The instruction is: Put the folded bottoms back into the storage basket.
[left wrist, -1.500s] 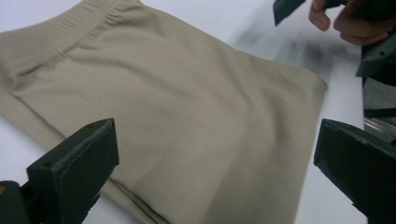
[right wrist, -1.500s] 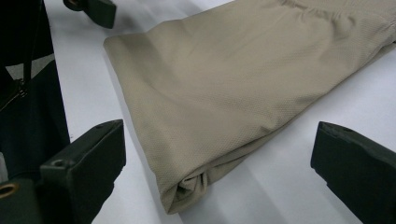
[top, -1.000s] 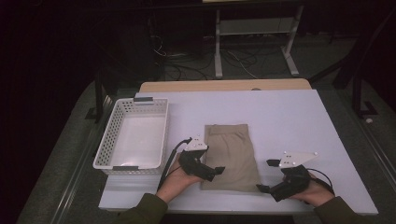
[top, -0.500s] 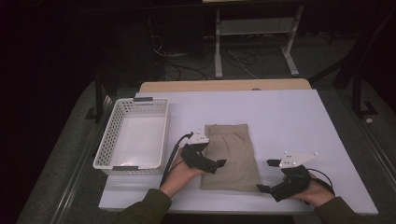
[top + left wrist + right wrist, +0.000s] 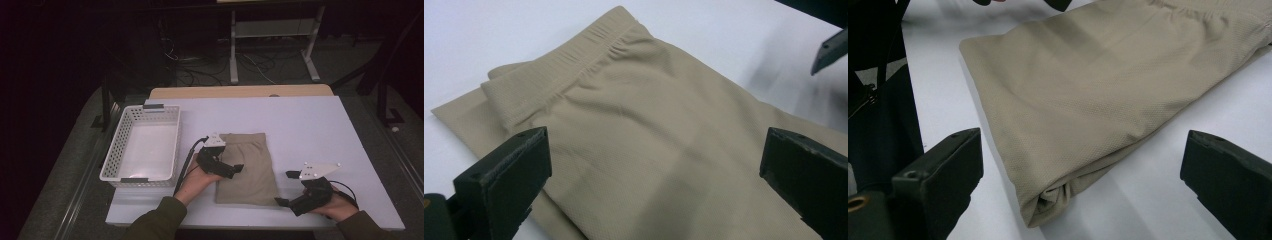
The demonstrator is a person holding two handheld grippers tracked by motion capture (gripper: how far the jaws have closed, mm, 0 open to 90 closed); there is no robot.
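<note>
A folded tan garment (image 5: 250,160) with an elastic waistband at its far end lies flat on the white table (image 5: 310,130). My left gripper (image 5: 235,169) hovers over the garment's left side, jaws wide open with nothing between them. The left gripper view looks down on the cloth (image 5: 649,130) between the open left gripper (image 5: 654,175). My right gripper (image 5: 284,188) rests near the table's front edge, just right of the garment's near right corner, also open. In the right gripper view that folded corner (image 5: 1058,200) lies between the spread jaws of the right gripper (image 5: 1080,180), untouched.
A white mesh basket (image 5: 112,160) stands empty at the table's left, close to my left forearm. Bare table stretches to the right and behind the garment. Cables and a metal stand (image 5: 270,45) sit on the dark floor beyond the far edge.
My left gripper has moved a little forward and to the right, from the garment's left edge to over the cloth. The right gripper and the garment have stayed put.
</note>
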